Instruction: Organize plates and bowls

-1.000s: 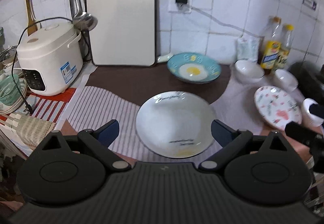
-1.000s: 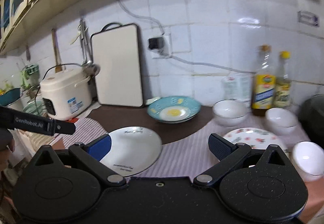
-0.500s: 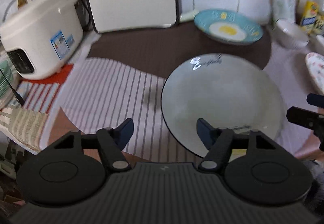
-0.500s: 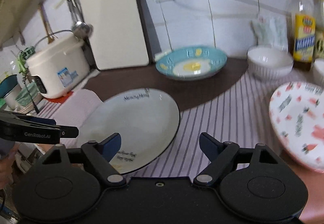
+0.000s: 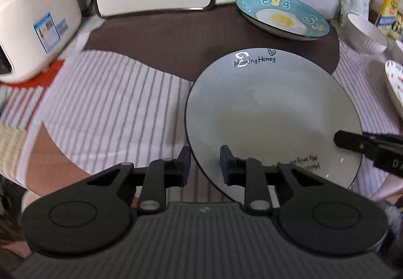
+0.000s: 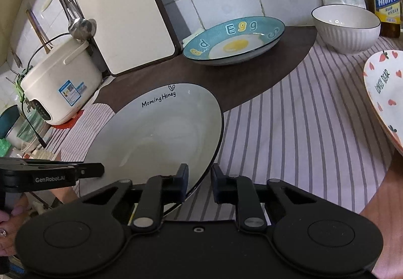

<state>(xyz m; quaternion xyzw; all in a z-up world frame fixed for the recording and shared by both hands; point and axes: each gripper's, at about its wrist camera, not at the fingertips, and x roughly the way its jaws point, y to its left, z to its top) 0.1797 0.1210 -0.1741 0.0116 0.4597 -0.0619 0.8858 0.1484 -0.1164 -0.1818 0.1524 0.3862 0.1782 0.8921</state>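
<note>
- The grey plate [image 5: 272, 112] marked "Morning Honey" lies on the striped cloth [image 5: 108, 102] over the surface, in front of the teal egg plate [image 5: 282, 17].
- The left hand-held gripper [image 5: 205, 165] straddles the plate's near-left rim, one finger outside and one over the plate; the jaws stand narrowed but a gap shows on both sides, so it is not yet clamped.
- The right hand-held gripper [image 6: 199, 183] does likewise at the near-right rim, its jaws also part-way in, and not gripping as far as I can tell.
- To do this well, I judge both should slide further onto the rim before closing, then close evenly and lift level, so the plate does not tip.
- A glazed rim is likely slippery; a shallow pinch may let go.
- The white bowl [image 6: 346, 27] and the strawberry plate [image 6: 385, 92] sit well apart on the right.
</note>
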